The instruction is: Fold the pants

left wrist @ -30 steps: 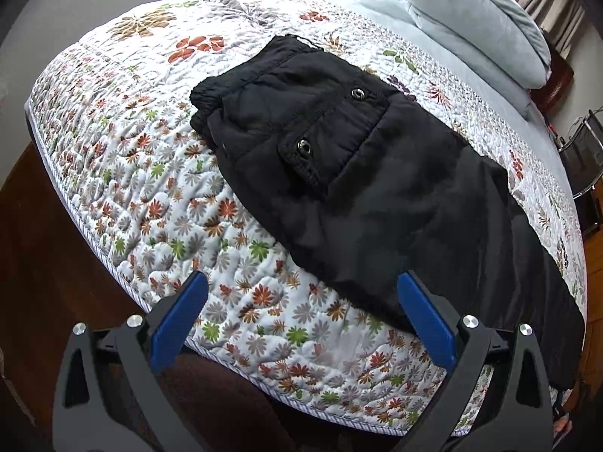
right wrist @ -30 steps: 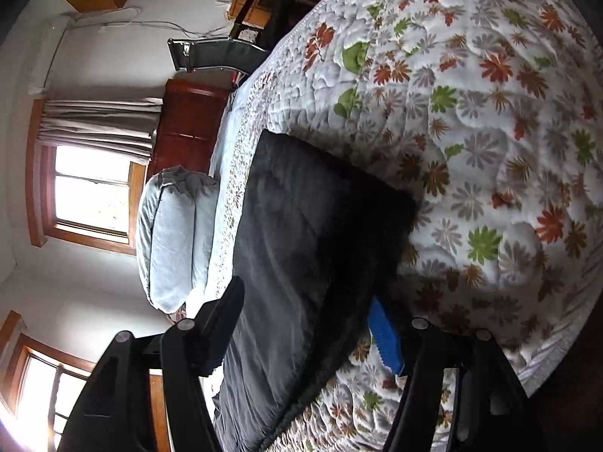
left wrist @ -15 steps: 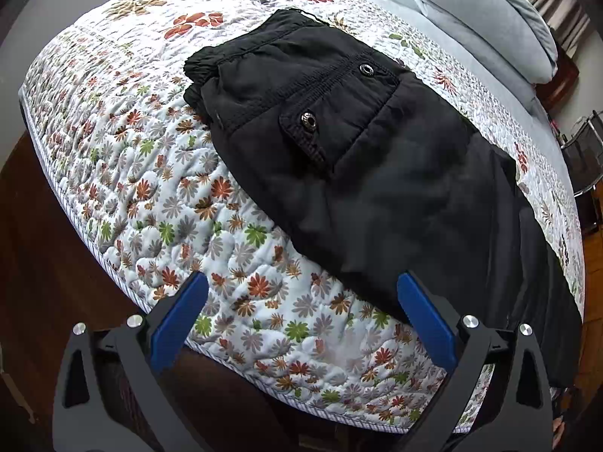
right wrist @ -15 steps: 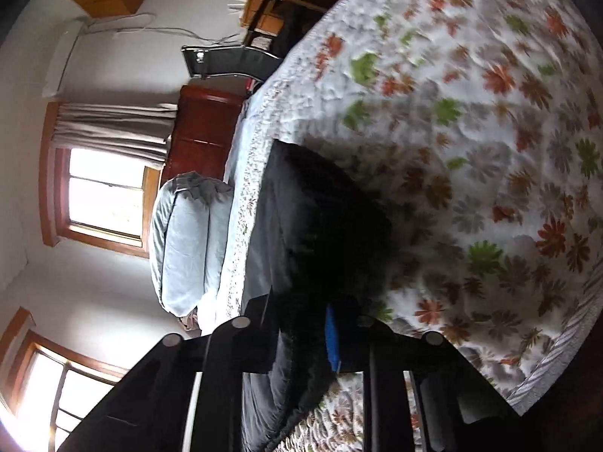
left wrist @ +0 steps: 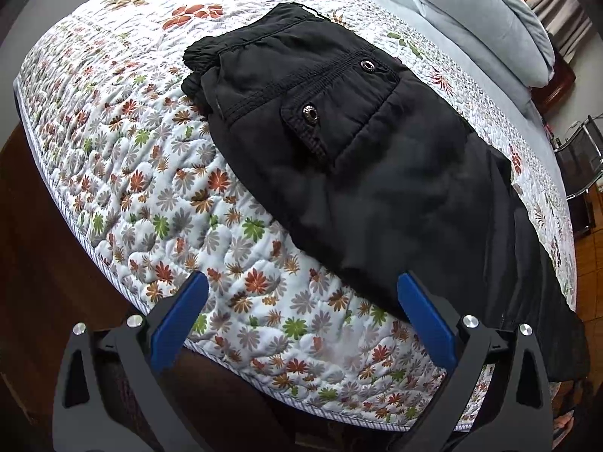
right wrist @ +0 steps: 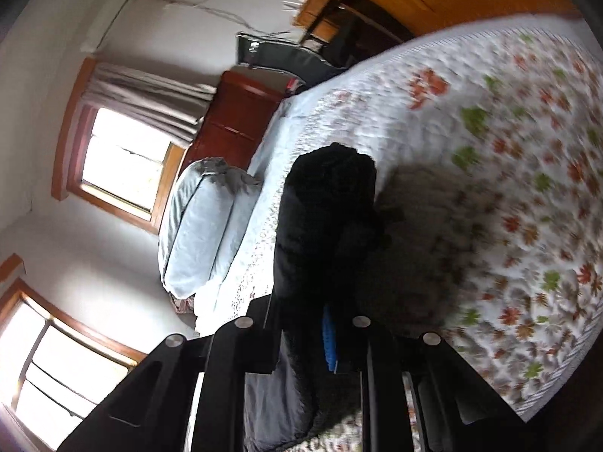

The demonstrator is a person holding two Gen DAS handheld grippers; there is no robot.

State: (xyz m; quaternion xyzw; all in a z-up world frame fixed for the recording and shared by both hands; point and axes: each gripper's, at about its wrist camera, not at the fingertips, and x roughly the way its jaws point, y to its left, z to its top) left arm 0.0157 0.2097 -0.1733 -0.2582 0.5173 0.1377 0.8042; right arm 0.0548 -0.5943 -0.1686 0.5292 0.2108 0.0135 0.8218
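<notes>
Black pants [left wrist: 361, 158] lie folded lengthwise on the floral quilt [left wrist: 150, 188], waistband at the far left, legs running to the right edge of the bed. My left gripper [left wrist: 301, 301] is open and empty, hovering over the quilt's near edge just in front of the pants' thigh. In the right wrist view my right gripper [right wrist: 312, 331] is shut on the pants' leg end [right wrist: 324, 218], which is lifted off the quilt [right wrist: 508, 188] and bunched between the jaws.
A pale blue pillow [left wrist: 482, 15] lies at the head of the bed, also in the right wrist view [right wrist: 203, 226]. A dark wood nightstand [right wrist: 233, 128], a chair [right wrist: 286, 60] and windows [right wrist: 124, 158] stand beyond the bed. Dark floor lies below the near bed edge.
My right gripper closed on the leg end and lifted it off the quilt. My left gripper moved slightly closer to the pants, still open.
</notes>
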